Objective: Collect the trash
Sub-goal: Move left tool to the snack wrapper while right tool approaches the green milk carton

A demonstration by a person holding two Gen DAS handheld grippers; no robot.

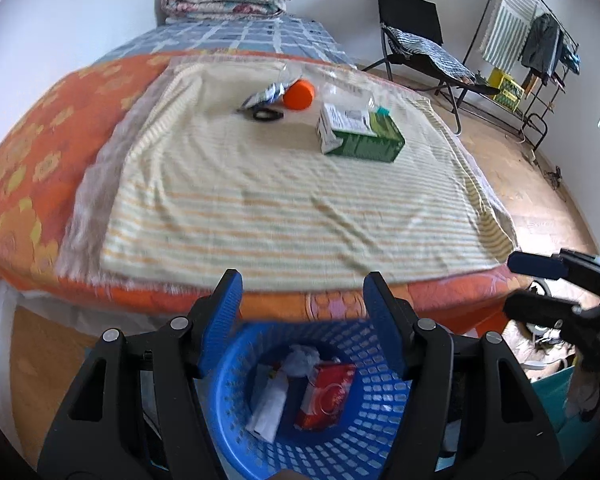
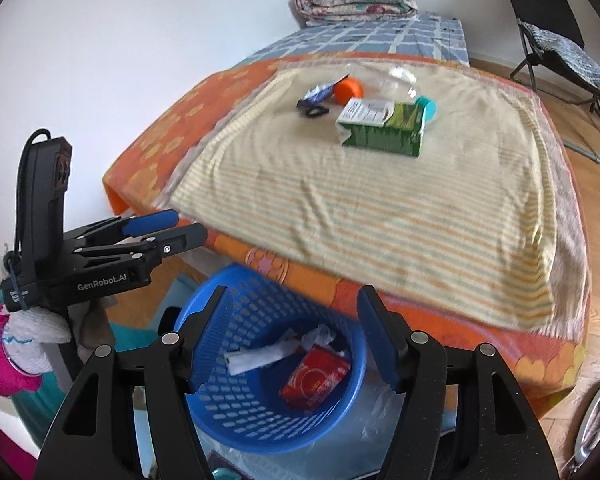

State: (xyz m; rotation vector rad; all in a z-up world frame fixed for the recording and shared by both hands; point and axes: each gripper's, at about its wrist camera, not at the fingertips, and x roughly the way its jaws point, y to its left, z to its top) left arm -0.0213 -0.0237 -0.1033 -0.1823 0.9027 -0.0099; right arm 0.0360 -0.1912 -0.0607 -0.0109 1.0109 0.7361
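From the left wrist view, the left claw [image 1: 302, 328] hangs released above the blue perforated plastic basket [image 1: 364, 432], its blue-padded fingers [image 1: 222, 320] spread with nothing between them. Inside the basket lie a red cardboard packet [image 1: 326, 394], a white paper wrapper [image 1: 270, 408] and a crumpled grey-white wad [image 1: 302, 360]. Beyond, at twelve o'clock, the bed carries a cream striped cloth [image 1: 284, 208] over an orange flowered bedspread [image 1: 48, 136]. On the cloth, toward one o'clock, lies a green and white cardboard carton [image 1: 360, 136]; at twelve o'clock sit an orange plastic cap [image 1: 298, 94], a blue and white foil sachet [image 1: 266, 96] and a black ring [image 1: 266, 114], close together. A clear plastic bottle [image 1: 348, 96] lies just behind the carton. The right claw [image 1: 540, 280] enters at three o'clock, its fingers apart.

From the right wrist view, the right claw [image 2: 292, 336] is likewise released over the same basket [image 2: 260, 412], nothing between its pads. The red packet [image 2: 314, 380] and white wrapper [image 2: 256, 358] rest in the basket's bottom. The left claw [image 2: 176, 226] shows at nine o'clock, jaws parted and empty, held by a hand in a white glove [image 2: 32, 332] with a pink sleeve [image 2: 0, 360]. On the cloth [image 2: 380, 216] at twelve o'clock lies the carton [image 2: 382, 130], with the orange cap [image 2: 350, 90], sachet [image 2: 320, 94] and black ring [image 2: 314, 112] to its eleven o'clock, well apart from the basket.
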